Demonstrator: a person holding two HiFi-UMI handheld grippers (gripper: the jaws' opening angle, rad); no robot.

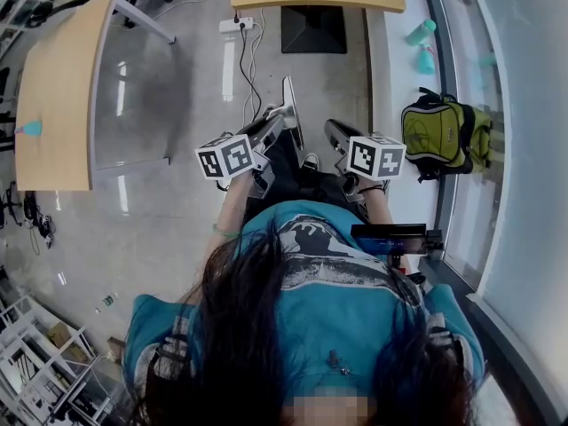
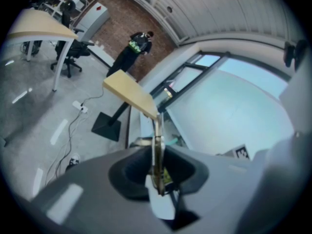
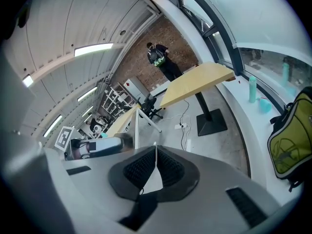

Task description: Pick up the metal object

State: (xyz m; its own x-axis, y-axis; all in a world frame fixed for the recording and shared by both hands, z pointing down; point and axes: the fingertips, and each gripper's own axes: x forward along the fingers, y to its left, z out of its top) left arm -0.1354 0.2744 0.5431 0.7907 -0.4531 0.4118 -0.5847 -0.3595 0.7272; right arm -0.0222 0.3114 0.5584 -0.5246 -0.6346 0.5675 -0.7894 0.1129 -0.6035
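No legible words, numbers or brands in any view. Coded black-and-white squares only: on left cube (image 1: 229, 156) behind left gripper (image 1: 273, 124), and on right cube (image 1: 376, 156) behind right gripper (image 1: 335, 133). Shirt print (image 1: 311, 233) unreadable.

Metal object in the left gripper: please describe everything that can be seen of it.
The metal object is a thin, flat, silvery piece. It stands on edge, clamped between the jaws of the left gripper, and sticks out past their tips. It is held in the air above the floor; only the jaws touch it.
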